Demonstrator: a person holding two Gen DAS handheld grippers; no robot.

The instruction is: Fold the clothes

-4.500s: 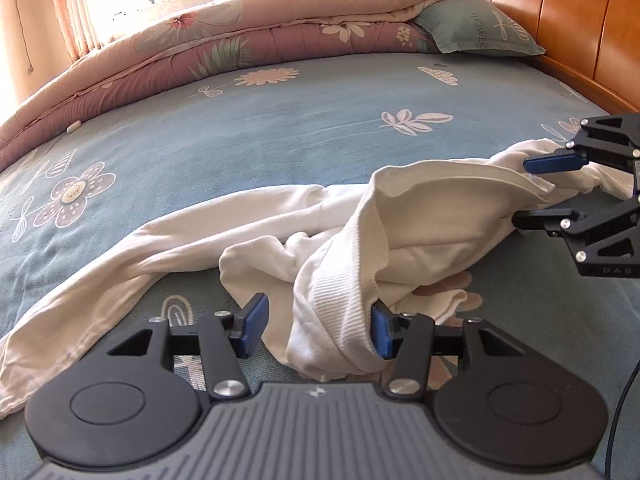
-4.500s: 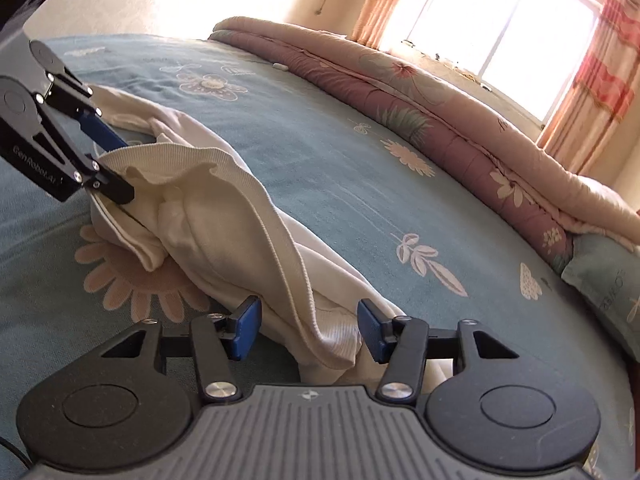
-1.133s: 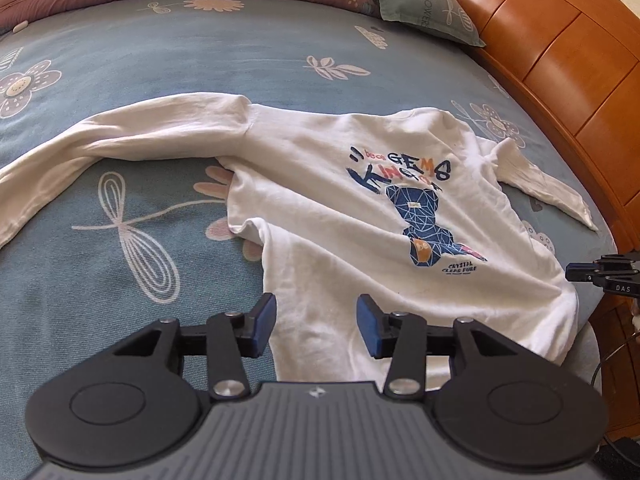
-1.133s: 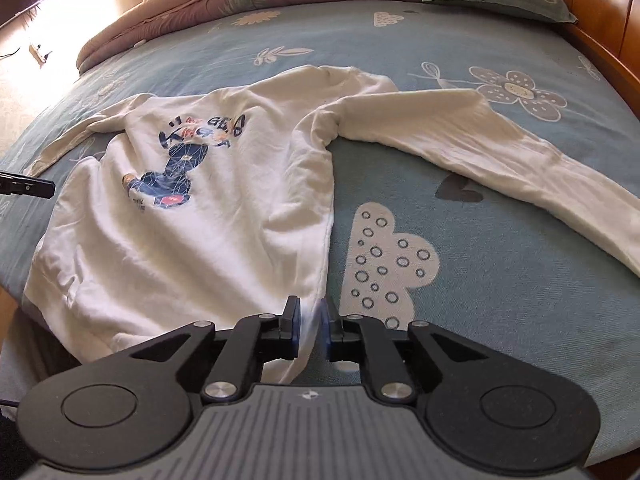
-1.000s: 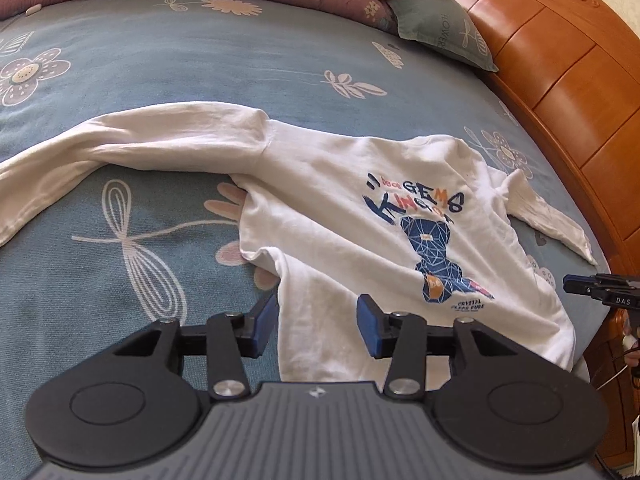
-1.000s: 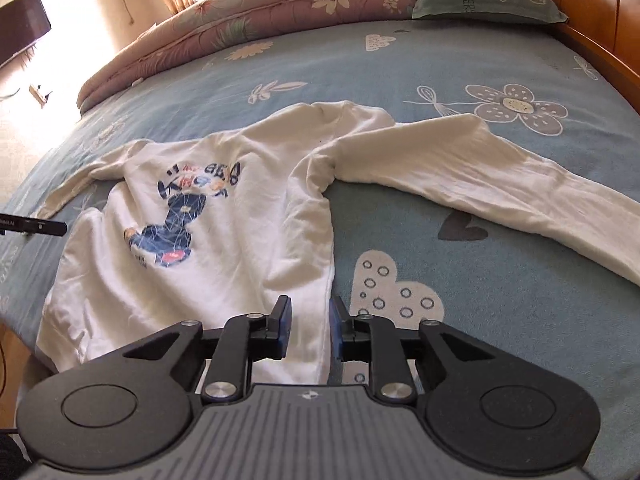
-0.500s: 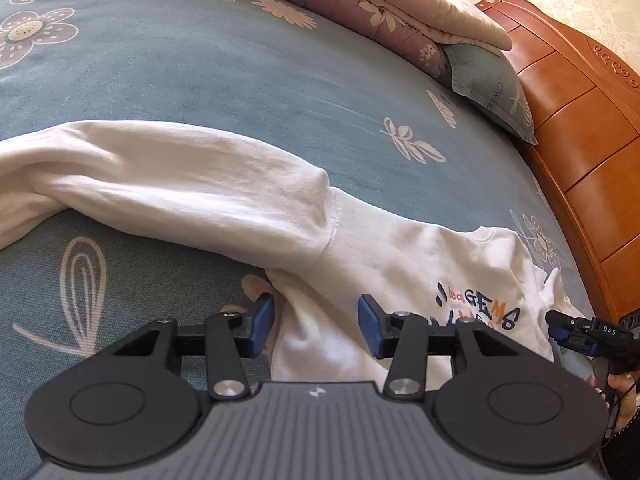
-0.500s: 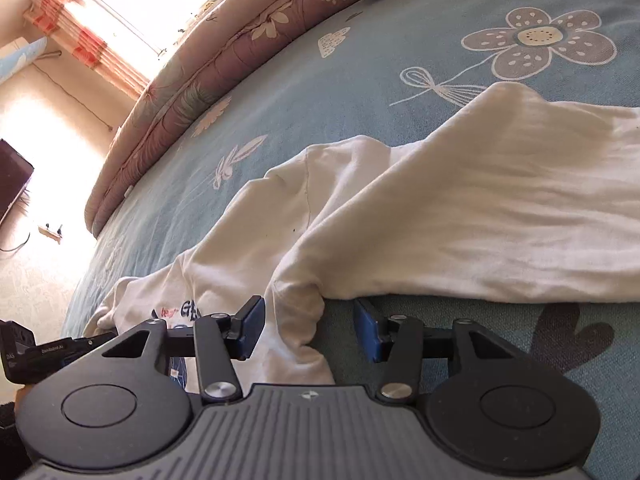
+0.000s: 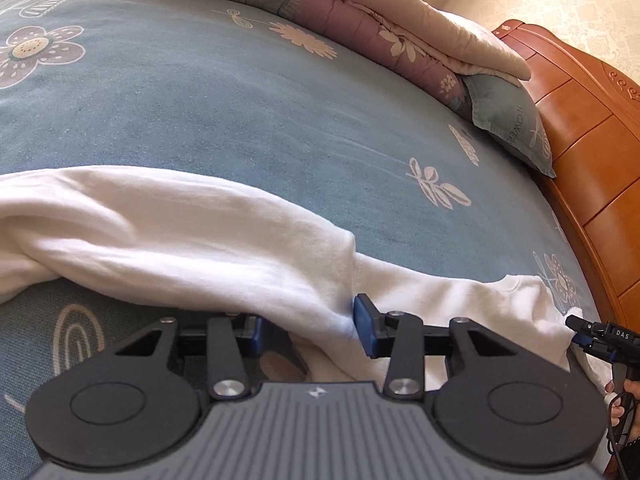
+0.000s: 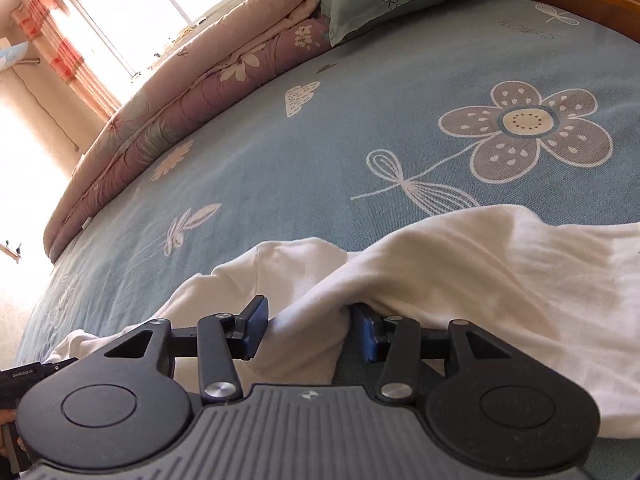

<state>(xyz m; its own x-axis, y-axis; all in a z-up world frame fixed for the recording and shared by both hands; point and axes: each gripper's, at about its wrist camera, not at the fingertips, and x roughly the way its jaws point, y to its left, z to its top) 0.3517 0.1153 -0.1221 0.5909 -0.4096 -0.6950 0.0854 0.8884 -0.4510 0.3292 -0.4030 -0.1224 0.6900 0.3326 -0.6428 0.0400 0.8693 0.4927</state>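
The bed (image 9: 240, 100) fills pretty much everything, covered in a blue sheet with flower and leaf prints. Along its far side runs a rolled-up mauve and cream quilt (image 9: 360, 12), and a grey-green pillow (image 9: 508, 116) with lettering is tucked against the end of it, right next to the orange wooden headboard (image 9: 592, 128). In the right wrist view there's a bright window (image 10: 160, 4) with orange checked curtains behind the quilt.

The white sweatshirt (image 9: 180, 232) lies spread on the sheet close to the cameras. One sleeve runs off to the left in the left wrist view, the other sleeve (image 10: 520, 272) runs off to the right in the right wrist view, and the body sits between the two grippers.

The left gripper (image 9: 306, 324) has its jaws spread wide, straddling the fabric right where the sleeve meets the body. Its left finger is partly tucked under the cloth, so I can't really say how much it's touching. The right gripper (image 10: 308, 332) is the same story on the opposite armpit: jaws apart, a ridge of white cloth bunched up between them, not pinched.

Each gripper also pokes into the edge of the other's view, with a bit of the person's hand (image 9: 624, 400) behind it.
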